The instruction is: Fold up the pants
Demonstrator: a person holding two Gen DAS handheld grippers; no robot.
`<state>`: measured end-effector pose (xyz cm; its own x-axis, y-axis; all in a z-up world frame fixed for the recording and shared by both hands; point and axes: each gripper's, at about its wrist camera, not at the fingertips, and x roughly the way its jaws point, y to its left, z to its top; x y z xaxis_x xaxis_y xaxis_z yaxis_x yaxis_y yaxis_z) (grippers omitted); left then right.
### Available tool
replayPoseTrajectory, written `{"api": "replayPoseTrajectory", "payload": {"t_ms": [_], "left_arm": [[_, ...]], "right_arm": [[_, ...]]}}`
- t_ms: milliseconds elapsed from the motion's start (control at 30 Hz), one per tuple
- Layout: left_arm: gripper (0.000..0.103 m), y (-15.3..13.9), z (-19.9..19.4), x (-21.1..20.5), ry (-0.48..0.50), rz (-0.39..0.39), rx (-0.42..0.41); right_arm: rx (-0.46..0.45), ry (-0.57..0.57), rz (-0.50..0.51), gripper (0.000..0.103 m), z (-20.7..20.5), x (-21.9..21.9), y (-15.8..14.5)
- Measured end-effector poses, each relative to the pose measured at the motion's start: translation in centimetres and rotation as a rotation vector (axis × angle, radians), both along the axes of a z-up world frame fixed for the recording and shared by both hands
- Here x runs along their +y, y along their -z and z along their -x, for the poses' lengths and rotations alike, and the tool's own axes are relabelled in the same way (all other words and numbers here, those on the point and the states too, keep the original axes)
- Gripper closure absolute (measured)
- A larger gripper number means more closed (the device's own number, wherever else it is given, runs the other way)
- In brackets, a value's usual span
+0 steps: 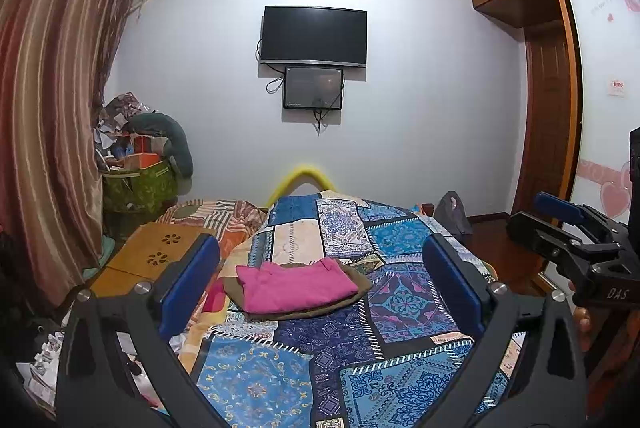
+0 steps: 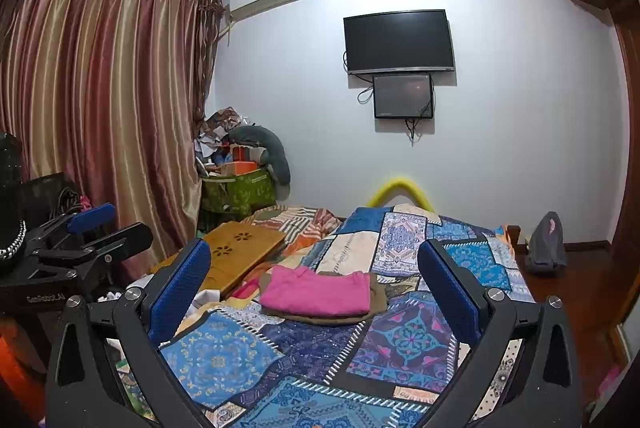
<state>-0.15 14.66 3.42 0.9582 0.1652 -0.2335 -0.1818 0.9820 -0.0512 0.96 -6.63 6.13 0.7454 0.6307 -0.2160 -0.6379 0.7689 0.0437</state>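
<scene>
Folded pink pants [image 1: 296,286] lie on top of a folded olive-brown garment [image 1: 356,278] on the blue patchwork bedspread [image 1: 400,312]. They also show in the right wrist view [image 2: 316,294]. My left gripper [image 1: 320,288] is open and empty, held above the bed short of the stack. My right gripper [image 2: 314,286] is open and empty too, held likewise. The right gripper shows at the right edge of the left wrist view [image 1: 576,232]. The left gripper shows at the left of the right wrist view [image 2: 96,228].
A wooden lap desk [image 1: 148,256] lies on the bed's left side. A cluttered green box [image 1: 138,184] stands by the striped curtain [image 1: 52,108]. A TV [image 1: 314,36] hangs on the far wall. A grey bag [image 1: 452,214] sits on the floor at right, near the wardrobe [image 1: 548,108].
</scene>
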Motion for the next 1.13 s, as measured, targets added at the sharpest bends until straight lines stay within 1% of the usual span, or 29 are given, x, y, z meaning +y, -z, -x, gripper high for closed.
{"api": "replayPoseTrajectory", "payload": {"t_ms": [533,733,1133], "left_arm": [[0.000,0.4,-0.8,0.5,0.024,0.002,0.020],[0.000,0.3,-0.9,0.4,0.025,-0.008,0.017],[0.000,0.5,-1.1,0.4,0.045,-0.001,0.022]], "right_arm": [[0.008,0.010,-0.003,0.000,-0.2,0.0,0.2],[0.010,0.011,-0.004,0.000,-0.5,-0.1,0.2],[0.020,0.008,-0.001,0.000,-0.9,0.0,0.4]]}}
